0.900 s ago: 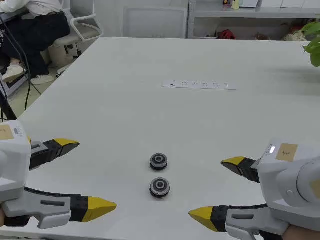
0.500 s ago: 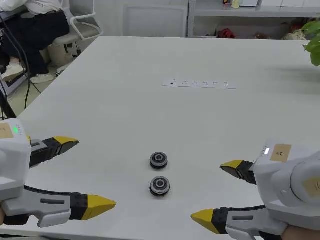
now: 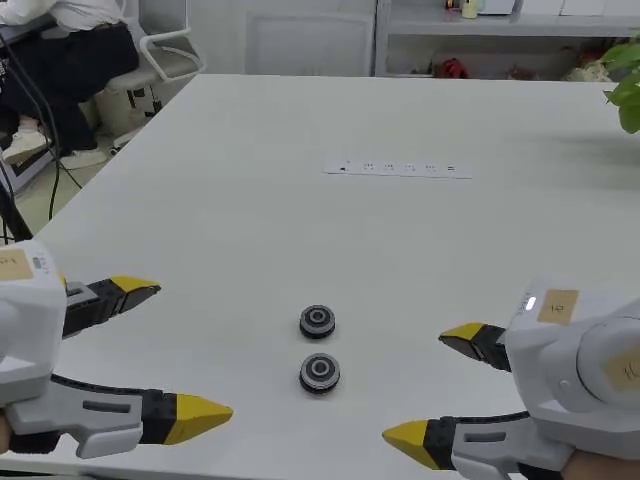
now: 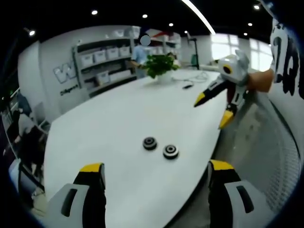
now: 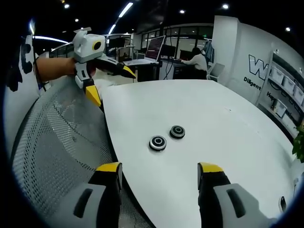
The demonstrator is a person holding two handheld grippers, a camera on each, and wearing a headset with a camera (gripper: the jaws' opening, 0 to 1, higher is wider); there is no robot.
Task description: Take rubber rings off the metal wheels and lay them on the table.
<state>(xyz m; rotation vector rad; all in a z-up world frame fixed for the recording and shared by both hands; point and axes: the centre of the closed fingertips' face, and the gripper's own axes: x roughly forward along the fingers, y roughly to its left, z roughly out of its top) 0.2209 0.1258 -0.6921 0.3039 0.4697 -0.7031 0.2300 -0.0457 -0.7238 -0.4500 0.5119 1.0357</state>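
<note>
Two small metal wheels with black rubber rings lie flat on the white table, one [image 3: 317, 321] just beyond the other [image 3: 319, 373]. They also show in the left gripper view [image 4: 150, 143] [image 4: 170, 151] and the right gripper view [image 5: 177, 132] [image 5: 157, 143]. My left gripper [image 3: 180, 350] stands open at the near left, well apart from the wheels, nothing between its yellow tips. My right gripper [image 3: 440, 385] stands open at the near right, also empty. Each gripper faces the wheels from its side.
A white power strip [image 3: 397, 169] lies flat further back on the table. A green plant [image 3: 626, 85] sits at the far right edge. A person sits on an office chair [image 3: 165, 50] beyond the far left corner. A mesh chair back [image 5: 52, 137] is close behind the table edge.
The right gripper has dropped slightly lower and nearer. The wheels and the left gripper have stayed put.
</note>
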